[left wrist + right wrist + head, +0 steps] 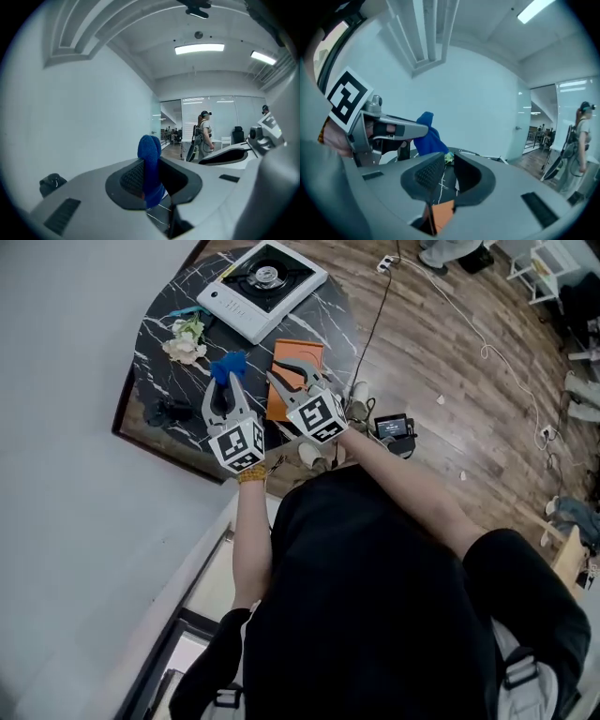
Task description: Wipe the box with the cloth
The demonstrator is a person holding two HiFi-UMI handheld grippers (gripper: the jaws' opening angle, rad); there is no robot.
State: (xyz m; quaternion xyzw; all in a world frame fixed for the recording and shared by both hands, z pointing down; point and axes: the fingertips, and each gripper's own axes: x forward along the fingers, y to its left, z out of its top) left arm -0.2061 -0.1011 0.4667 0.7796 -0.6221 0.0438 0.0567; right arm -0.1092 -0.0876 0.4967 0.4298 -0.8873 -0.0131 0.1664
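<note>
Both are held over the table edge, the left gripper clamped on the cloth, the right gripper parted and empty; a standing person is shown only by gripper views.

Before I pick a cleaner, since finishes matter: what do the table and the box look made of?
Table: glossy black with white veins, so marble or a marble-look top. Box: flat, matte orange, probably cardboard; hard to confirm.

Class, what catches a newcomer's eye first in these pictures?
The bright blue cloth pinched between the jaws of the left gripper, above the black marble table. Beside it the right gripper, jaws apart and empty, hangs over an orange box; a white stove sits at the table's far edge.
</note>
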